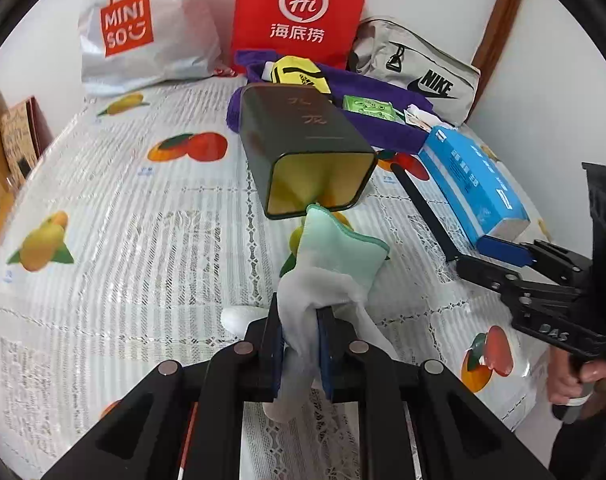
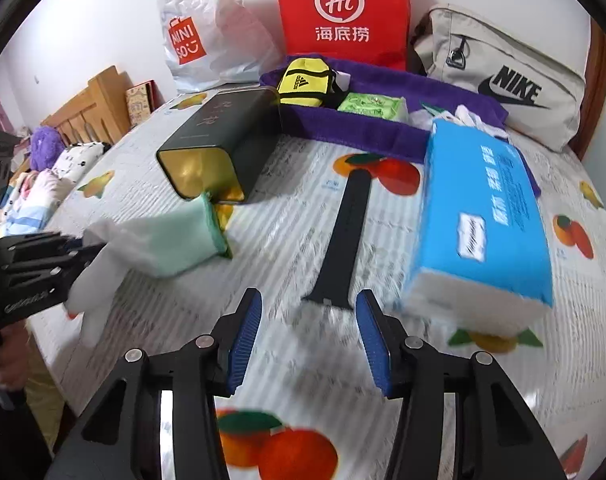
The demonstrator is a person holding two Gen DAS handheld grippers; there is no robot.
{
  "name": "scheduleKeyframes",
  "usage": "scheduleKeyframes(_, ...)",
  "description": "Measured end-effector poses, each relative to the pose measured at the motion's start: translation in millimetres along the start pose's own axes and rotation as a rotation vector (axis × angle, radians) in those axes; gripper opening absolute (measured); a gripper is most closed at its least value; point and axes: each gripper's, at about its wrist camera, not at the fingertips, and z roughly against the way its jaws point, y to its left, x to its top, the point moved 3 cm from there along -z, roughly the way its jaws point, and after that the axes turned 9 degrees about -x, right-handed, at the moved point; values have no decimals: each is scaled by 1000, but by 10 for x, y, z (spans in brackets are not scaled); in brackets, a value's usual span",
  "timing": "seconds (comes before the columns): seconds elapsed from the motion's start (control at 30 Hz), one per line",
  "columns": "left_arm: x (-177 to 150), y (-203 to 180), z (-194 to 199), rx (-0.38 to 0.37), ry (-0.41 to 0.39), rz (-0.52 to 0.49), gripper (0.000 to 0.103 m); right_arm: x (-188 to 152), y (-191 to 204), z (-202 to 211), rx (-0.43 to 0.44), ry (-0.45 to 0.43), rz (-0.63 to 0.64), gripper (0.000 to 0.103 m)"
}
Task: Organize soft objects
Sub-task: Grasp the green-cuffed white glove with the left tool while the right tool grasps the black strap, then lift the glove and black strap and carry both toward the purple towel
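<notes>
Mint-green cloth [image 1: 335, 248], wrapped at its near end in a white gauzy fabric [image 1: 323, 300], is clamped between the blue pads of the left gripper [image 1: 303, 344], whose jaws stand pressed nearly together on the bundle. The cloth's free end projects forward from the fingertips and reaches the open mouth of the dark tin box [image 1: 303, 152], which lies on its side on the fruit-print tablecloth [image 1: 123, 220]; whether the cloth touches the rim cannot be told.

The right gripper [image 2: 309, 344] hovers over the tablecloth with jaws moderately apart and nothing between the pads. A black strap [image 2: 343, 240] lies just ahead of its fingertips, and a blue tissue pack [image 2: 483, 216] sits to their right. In the right wrist view the cloth bundle lies well left of the right gripper.
</notes>
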Motion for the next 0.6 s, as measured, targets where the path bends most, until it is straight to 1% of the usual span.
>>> scheduleKeyframes(0.03,-7,27,-21,-13,-3,15,14,19,29,-27,-20,-9,14,47)
scheduleKeyframes(0.1,-14,65,-59,-34,0,30,16,53,58,-81,-69,-29,30,46)
scheduleKeyframes(0.2,-19,95,-70,-60,-4,41,16,65,61,-192,-121,-14,23,43)
scheduleKeyframes(0.27,-21,108,-61,-73,-8,48,16,54,61,-266,-127,6,6,42)
scheduleKeyframes(0.4,-19,146,-71,-93,-14,56,16,44,30,-311,-110,-9,-69,42)
scheduleKeyframes(0.43,-19,151,-73,-97,-15,57,16,44,20,-312,-112,-8,-78,36)
scheduleKeyframes(0.47,-19,150,-74,-98,-16,55,16,44,17,-305,-117,-6,-78,23)
scheduleKeyframes(0.6,-12,146,-79,-97,-16,54,16,13,9,-263,-77,18,-72,23)
